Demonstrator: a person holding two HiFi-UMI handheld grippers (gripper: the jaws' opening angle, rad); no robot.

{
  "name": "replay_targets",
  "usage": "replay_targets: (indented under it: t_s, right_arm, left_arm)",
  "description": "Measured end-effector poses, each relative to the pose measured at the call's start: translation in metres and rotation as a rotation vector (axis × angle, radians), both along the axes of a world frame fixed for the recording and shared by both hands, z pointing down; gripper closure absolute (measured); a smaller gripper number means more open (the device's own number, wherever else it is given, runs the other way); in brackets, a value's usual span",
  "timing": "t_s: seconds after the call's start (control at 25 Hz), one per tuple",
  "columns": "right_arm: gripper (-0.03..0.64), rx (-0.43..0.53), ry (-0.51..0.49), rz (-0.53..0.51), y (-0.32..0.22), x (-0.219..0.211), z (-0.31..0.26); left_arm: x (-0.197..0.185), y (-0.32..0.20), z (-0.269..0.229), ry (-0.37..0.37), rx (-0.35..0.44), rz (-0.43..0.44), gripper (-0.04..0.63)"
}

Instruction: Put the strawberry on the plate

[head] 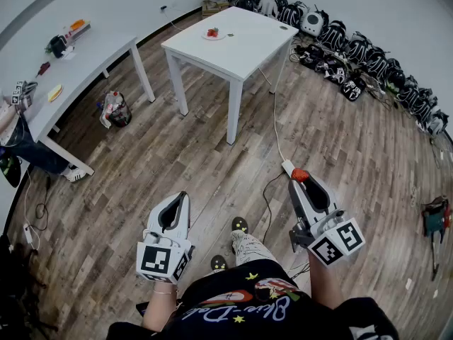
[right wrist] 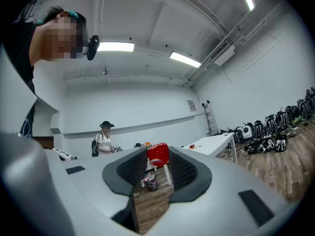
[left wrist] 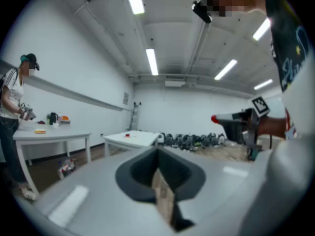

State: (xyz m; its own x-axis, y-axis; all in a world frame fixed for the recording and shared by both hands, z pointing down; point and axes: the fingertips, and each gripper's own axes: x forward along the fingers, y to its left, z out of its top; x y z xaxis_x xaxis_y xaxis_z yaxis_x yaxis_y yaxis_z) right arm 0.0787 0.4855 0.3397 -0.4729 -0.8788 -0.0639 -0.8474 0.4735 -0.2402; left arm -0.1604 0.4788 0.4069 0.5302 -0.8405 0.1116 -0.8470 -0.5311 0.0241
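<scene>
A red strawberry point(head: 300, 174) sits at the tip of my right gripper point(head: 301, 179), held out over the wooden floor, well short of the table. In the right gripper view the strawberry point(right wrist: 158, 154) is pinched between the two jaw tips of the right gripper point(right wrist: 158, 157). A small white plate point(head: 212, 36) with something red on it lies on the square white table point(head: 241, 44) far ahead. My left gripper point(head: 181, 198) hangs low at the left, jaws together and empty point(left wrist: 158, 152).
A long white table point(head: 78, 66) with small items stands at the left, a person point(head: 18, 144) beside it. Bags point(head: 368, 66) line the far right wall. A power strip with cable point(head: 287, 167) lies on the floor ahead; a bag point(head: 115, 109) sits under the long table.
</scene>
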Motion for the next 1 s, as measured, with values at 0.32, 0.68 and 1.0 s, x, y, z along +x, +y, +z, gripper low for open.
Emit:
replay_targets:
  t_s: [0.32,0.68,1.0]
  right_arm:
    - [0.474,0.025,-0.038,0.014,-0.124,0.042,0.001]
    - [0.474,0.047,-0.013,-0.102,-0.315,0.085,-0.014]
    - [0.474,0.032,0.003,-0.173,-0.442,0.088,-0.006]
  left_arm:
    - [0.034,-0.115,-0.005,-0.022,0.015,0.0,0.609]
    - [0.105,-0.304,-0.022,-0.024,0.056,-0.044,0.609]
    - [0.142,-0.427,-0.015,-0.02,0.042,-0.015,0.609]
